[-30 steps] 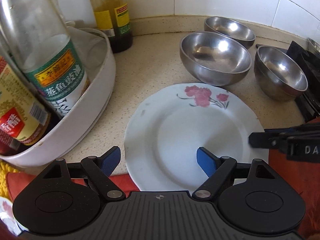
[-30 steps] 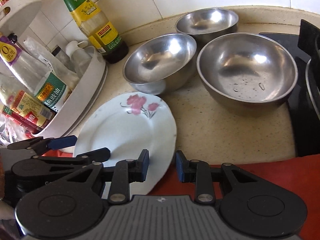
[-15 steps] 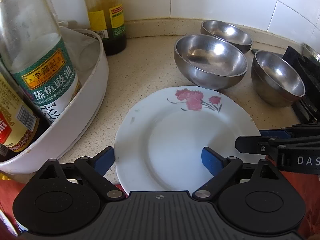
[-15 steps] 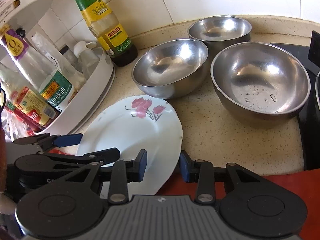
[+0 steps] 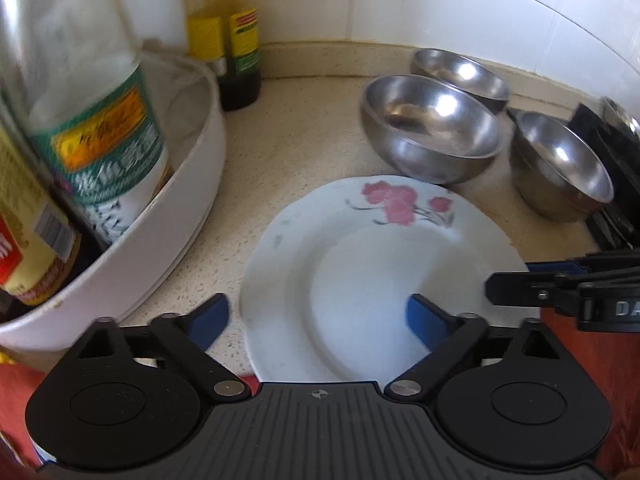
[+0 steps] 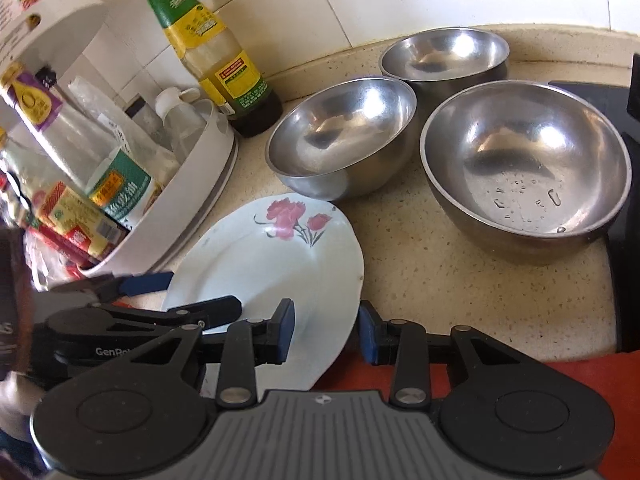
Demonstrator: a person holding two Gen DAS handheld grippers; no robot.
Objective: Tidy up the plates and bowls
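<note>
Bottle labels (image 5: 108,152) in the white rack (image 5: 168,240) are blurred; plate's (image 5: 360,272) near rim hidden.

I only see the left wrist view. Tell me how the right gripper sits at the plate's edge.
Observer: In the right wrist view, the right gripper straddles the rim of the plate. Its fingers are apart and do not press on it.
Operator: Now report the inside of the largest bowl.
Observer: The largest bowl has water droplets on its bottom.
</note>
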